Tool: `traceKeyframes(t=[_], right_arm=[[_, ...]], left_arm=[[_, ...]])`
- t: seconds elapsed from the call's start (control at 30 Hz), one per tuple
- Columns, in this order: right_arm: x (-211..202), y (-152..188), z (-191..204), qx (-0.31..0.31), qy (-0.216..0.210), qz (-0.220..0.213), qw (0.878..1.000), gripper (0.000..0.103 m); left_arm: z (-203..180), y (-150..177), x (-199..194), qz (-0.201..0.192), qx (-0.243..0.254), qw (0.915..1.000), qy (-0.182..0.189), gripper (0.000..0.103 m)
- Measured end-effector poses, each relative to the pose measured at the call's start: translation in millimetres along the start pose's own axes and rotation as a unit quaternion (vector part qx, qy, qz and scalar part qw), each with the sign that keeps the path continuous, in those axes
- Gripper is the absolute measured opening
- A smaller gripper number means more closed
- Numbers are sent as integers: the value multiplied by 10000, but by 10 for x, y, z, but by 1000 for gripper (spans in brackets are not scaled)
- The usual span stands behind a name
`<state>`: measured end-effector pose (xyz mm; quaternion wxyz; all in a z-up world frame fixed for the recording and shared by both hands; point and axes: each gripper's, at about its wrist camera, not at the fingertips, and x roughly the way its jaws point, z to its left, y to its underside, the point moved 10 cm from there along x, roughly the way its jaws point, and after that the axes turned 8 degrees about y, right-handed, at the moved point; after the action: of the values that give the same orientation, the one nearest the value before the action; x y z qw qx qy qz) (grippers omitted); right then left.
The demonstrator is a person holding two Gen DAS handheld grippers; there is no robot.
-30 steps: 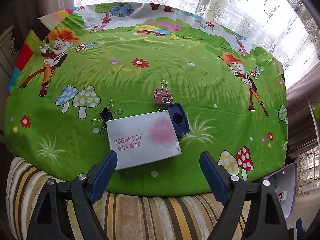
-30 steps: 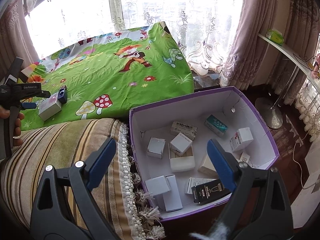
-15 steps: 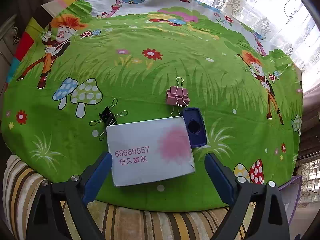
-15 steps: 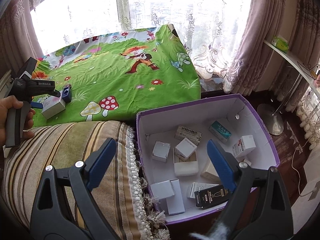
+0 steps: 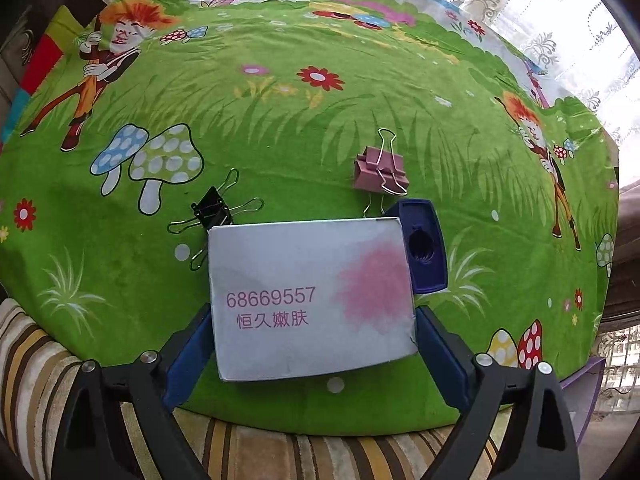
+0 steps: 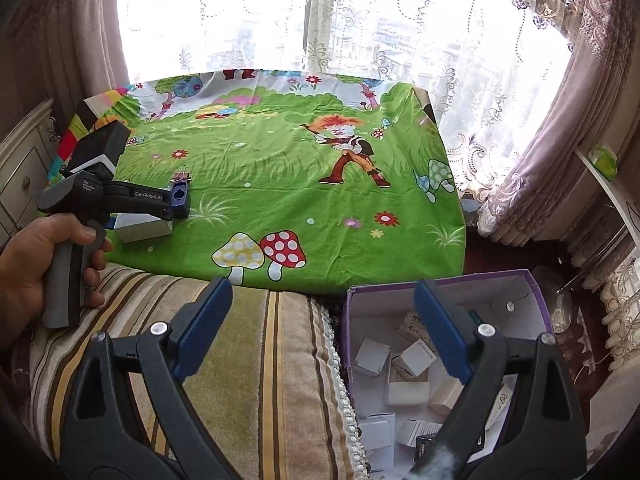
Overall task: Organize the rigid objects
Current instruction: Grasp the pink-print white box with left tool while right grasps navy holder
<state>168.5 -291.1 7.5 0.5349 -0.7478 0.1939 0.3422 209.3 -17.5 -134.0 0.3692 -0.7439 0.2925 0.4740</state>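
White box (image 5: 308, 300) with pink print lies between the fingers of the left hand-held gripper (image 5: 312, 332), which stands wide, its blue pads flanking the box's near corners, seemingly not yet pressing. Just beyond the box sit a black binder clip (image 5: 210, 210), a pink binder clip (image 5: 380, 172) and a blue sharpener (image 5: 424, 246) touching its far right edge. Closing squarely on the box sides should avoid dragging these.

From the right wrist, the right hand-held gripper (image 6: 320, 332) hangs wide and empty; below its right finger is the purple carton (image 6: 440, 286) of small boxes
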Motion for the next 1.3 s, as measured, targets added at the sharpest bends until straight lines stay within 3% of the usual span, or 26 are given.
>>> traceKeyframes(t=[0.2,0.33,0.4,0.6,0.87,1.0,1.2,1.3], right_arm=[[233,-200,443,-355,-237,193,9989,94],[376,-300,725,-520,-369,295,9975,94],[454,-336,857,-576,-411,344,9969,94],[721,-427,1265,-806,-523,459,9943,94],[1186,-609,1690,-892,-603,659,9920,93],[1398,-616,1888,-999,-684,822,9892,90],[1709,-530,2087,-1113,-789,1265,9825,60],[1791,-469,2153,-1092,-939,1415,9794,32]], left_arm=[[45,76,-211,-149,-108,9981,587,95],[79,50,-507,-531,-258,9899,1289,95],[137,-5,-672,-849,-296,9860,1402,95],[398,-167,-1032,-1699,-366,9784,1123,95],[511,-257,-1069,-2032,-185,9748,902,95],[653,-334,-1078,-2137,-409,9716,934,95],[675,-340,-1022,-2110,-490,9711,1006,95],[582,-337,-1046,-2169,-308,9698,1073,95]])
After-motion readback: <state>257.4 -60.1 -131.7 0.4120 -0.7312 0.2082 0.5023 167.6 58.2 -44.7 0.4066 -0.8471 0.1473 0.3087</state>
